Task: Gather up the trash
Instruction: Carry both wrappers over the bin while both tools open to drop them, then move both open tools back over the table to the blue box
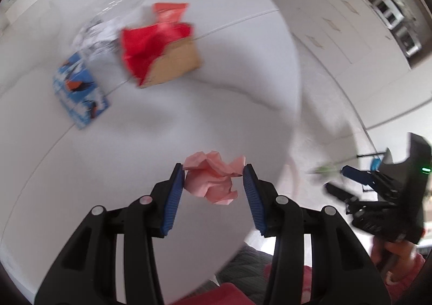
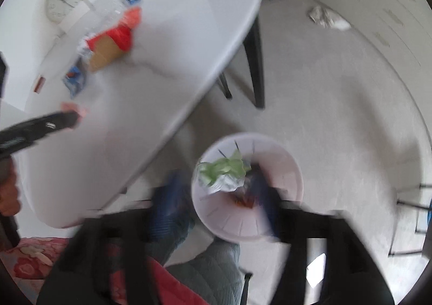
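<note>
Bin on the floor to the right of the table, pink paper held over the tabletop on the left.

The white table (image 1: 81, 197) stands beside the bin (image 2: 270, 226). The right gripper (image 2: 216, 197) hangs over the bin, jaws spread, green wrapper (image 2: 224, 170) between them, seemingly loose. The left gripper (image 1: 214, 183) pinches the pink paper ball (image 1: 213, 178), so the bin lies to its right.

The crumpled paper (image 1: 212, 179) is pale pink; the left gripper (image 1: 213, 191) is black with ribbed blue pads (image 1: 172, 197); the table (image 1: 189, 121) is white; the wrapper (image 1: 151, 48) is bright red; the cardboard (image 1: 178, 63) is brown; the carton (image 1: 79, 89) is blue-and-white patterned; the bin (image 2: 286, 170) is pinkish white; the wad (image 2: 224, 172) is green and white.
</note>
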{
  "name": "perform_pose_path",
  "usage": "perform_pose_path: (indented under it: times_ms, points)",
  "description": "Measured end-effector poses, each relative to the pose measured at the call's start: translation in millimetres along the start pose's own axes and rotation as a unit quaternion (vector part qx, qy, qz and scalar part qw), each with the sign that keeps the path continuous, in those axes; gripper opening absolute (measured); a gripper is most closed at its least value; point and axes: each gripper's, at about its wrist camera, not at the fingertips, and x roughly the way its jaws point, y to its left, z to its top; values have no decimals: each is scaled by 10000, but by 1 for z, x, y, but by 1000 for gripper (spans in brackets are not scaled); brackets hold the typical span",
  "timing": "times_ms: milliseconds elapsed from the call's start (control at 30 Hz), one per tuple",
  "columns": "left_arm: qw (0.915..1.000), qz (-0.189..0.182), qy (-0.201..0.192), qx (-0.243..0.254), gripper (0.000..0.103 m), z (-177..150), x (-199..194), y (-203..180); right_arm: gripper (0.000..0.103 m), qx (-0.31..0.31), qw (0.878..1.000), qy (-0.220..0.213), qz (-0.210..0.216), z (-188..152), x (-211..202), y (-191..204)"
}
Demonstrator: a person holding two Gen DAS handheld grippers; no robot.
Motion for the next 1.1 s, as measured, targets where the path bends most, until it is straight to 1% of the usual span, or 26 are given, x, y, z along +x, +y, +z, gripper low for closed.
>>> perform_pose_path:
  times_ms: [67,200,300,400,533,567,633,667,700,867,1000,1100]
  points:
    - [9996,-130,31,252,44,-3,0,-26,98,172,9998,-29,-79,-6,0,-9]
    - [9972,-279,96,682,45,-7,7,-62,98,523,9985,9,-169,-18,-3,-33]
    - [9938,-354,197,1039,45,-13,12,-92,100,705,9970,-74,-323,-27,-9,-51]
    - [9884,-476,343,1401,45,-23,20,-125,100,878,9951,-119,-446,-36,-16,-68]
    - [9834,-626,470,1637,46,-23,34,-152,100,1161,9914,-156,-587,-49,-24,-93]
    - [9823,-669,497,1679,49,-23,36,-159,100,1230,9904,-160,-614,-52,-25,-98]
    - [9816,-671,523,1711,66,-25,38,-168,100,1330,9889,-169,-635,-57,-28,-106]
    - [9818,-612,507,1726,85,-26,38,-172,100,1377,9883,-172,-639,-58,-28,-110]
    - [9824,-504,454,1741,93,-27,38,-174,100,1441,9874,-176,-634,-61,-28,-114]
    - [9837,-498,433,1676,94,-27,36,-175,100,1591,9855,-185,-559,-65,-29,-118]
    - [9859,-489,465,1531,95,-27,35,-167,100,1499,9868,-181,-583,-66,-30,-113]
    - [9876,-439,421,1450,95,-30,25,-153,100,1446,9877,-160,-568,-64,-29,-107]
